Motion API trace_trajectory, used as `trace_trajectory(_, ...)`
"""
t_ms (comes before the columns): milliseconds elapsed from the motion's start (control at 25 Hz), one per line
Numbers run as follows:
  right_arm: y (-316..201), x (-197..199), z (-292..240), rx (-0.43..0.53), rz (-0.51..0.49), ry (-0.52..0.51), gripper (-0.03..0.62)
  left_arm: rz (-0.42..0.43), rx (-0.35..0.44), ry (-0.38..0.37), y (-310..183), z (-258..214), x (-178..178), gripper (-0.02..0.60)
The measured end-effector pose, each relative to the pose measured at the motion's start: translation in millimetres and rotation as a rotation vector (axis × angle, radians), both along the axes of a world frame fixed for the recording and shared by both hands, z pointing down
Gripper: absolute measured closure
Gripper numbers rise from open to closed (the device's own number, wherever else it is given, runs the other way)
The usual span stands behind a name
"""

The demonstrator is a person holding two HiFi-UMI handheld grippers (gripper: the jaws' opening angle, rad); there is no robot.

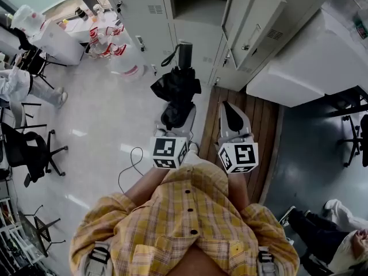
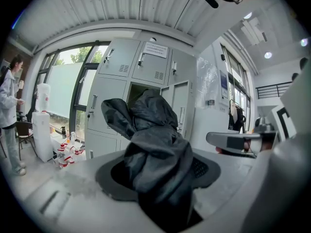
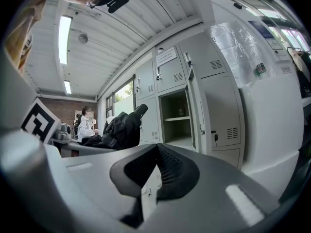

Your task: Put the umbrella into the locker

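Two jaws of the left gripper [image 1: 177, 119] are being held wide around the bunched canopy of the black folded fabric umbrella [image 1: 177, 85] — it is being gripped there, in the air before the open grey metal locker [image 1: 198, 13], not yet inside. The right gripper [image 1: 231, 111] is being kept alongside, its jaws closed on nothing.

For a clean insertion, the umbrella is best being kept level and aimed at the middle of the opening, clear of the open locker door [image 1: 253, 16] — loose fabric is likely to be snagged otherwise. Inside, one shelf [image 3: 177, 120] is being shown; something small is sitting on it, too small to be identified, and the space below seems bare.
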State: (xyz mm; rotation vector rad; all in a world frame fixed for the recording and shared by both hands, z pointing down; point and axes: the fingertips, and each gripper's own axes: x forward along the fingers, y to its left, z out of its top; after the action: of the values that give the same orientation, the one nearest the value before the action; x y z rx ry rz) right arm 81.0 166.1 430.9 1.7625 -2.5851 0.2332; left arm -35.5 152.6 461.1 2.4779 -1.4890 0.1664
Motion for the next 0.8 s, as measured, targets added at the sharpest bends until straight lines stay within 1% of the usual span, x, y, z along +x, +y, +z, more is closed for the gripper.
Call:
trace_trajectory(200, -15.6, 8.0, -1.5, 0.011, -0.009, -0.011, 0.602, -0.018, -0.006, -0.006, -13.6, -0.9, 4.8, 0.319)
trace_trajectory(440, -44.6, 11.7, -0.7, -0.007, -0.026, -0.023, 0.602, -0.051, -0.025, -0.014, -42.8, -4.6, 6.5, 0.319)
trace_trajectory(640, -44.5, 8.2, 7.1, -0.012, -0.028, -0.017, 0.602, -0.044, -0.031, -0.008, -44.4, 3.3, 8.3, 0.319)
trace_trajectory(800, -64.2, 7.6, 5.9, -0.013, -0.028, -0.007, 0.602, -0.038, -0.031, -0.003, -66.2, 4.6, 9.8, 0.319)
